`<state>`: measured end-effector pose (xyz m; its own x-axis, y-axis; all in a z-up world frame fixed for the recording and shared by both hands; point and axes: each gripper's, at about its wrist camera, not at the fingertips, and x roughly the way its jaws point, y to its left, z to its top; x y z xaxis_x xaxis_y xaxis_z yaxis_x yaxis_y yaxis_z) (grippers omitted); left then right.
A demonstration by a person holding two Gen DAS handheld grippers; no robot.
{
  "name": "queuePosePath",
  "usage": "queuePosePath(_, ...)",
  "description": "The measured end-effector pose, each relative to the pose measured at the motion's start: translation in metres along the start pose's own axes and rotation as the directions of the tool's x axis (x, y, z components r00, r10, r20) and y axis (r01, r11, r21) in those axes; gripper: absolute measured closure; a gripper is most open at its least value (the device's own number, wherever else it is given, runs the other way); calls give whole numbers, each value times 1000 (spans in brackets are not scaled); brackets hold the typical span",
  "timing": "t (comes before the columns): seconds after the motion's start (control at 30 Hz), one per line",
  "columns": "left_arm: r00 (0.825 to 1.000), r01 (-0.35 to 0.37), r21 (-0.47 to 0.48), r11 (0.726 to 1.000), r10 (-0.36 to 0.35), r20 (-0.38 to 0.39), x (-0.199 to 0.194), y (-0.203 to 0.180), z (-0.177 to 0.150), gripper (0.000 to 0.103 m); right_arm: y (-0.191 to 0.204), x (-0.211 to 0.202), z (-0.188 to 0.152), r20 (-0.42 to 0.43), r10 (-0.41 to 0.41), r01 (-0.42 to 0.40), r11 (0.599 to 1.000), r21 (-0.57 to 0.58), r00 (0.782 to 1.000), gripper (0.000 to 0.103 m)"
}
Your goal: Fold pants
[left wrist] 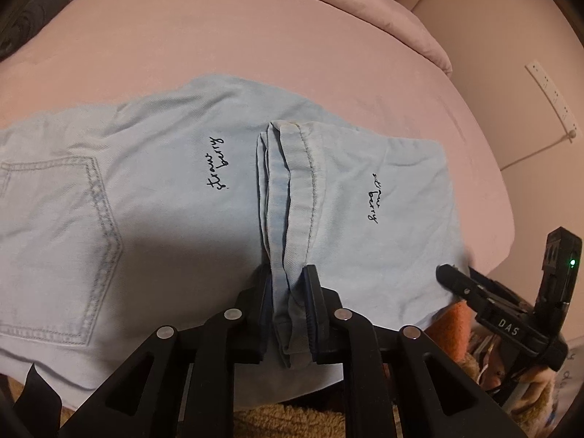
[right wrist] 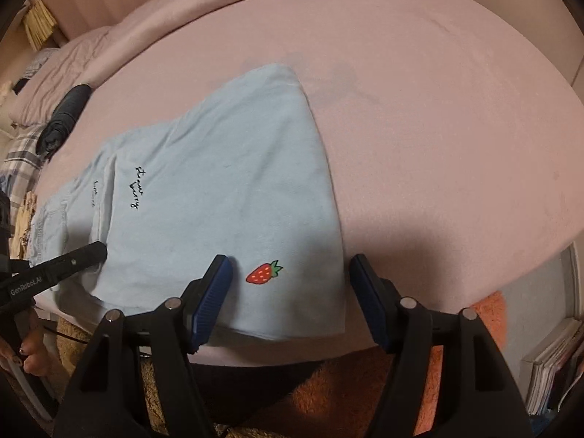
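Left tool [left wrist: 288, 314]: bottom centre of the left wrist view, angled steeply down, 2 pads nearly together and pinching a bunched hem of the pants [left wrist: 164, 197]. It also enters the right wrist view from the left edge as 1 black finger tip lying over the fabric. Right tool [right wrist: 290, 295]: bottom centre of the right wrist view, angled steeply down, jaws standing wide with nothing pinched, left blue pad [right wrist: 211, 295] over the cloth, right pad past its edge. In the left wrist view it sits at lower right.

Pink bed [right wrist: 419, 109], orange rug [right wrist: 485, 310]
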<state>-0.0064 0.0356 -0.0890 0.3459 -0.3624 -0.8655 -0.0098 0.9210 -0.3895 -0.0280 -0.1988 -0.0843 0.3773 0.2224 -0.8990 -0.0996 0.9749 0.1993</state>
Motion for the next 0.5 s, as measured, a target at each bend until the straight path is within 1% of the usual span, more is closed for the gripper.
queuePosePath(0.13, 1000, -27, 13, 1000, 27, -3, -4, -5, 1, 82, -1, 1, 0, -2, -11, 11, 1000, -14, 1000, 35)
queuePosePath(0.23, 997, -80, 36, 996, 79, 9, -13, -11, 3, 82, 3, 1, 0, 1, -23, 23, 999, -24, 1000, 34)
queuePosePath(0.33, 997, -73, 52, 996, 71, 31, -22, -16, 4, 82, 4, 2, 1, 1, -20, 20, 1000, -23, 1000, 34)
queuePosePath(0.43, 995, -80, 76, 994, 75, 65, -31, -25, 4, 82, 5, 4, 0, 3, -23, 23, 999, -26, 1000, 32)
queuePosePath(0.5, 996, -51, 89, 995, 44, 81, -34, -30, 3, 82, 10, 4, -4, 5, -30, 30, 999, -32, 1000, 31)
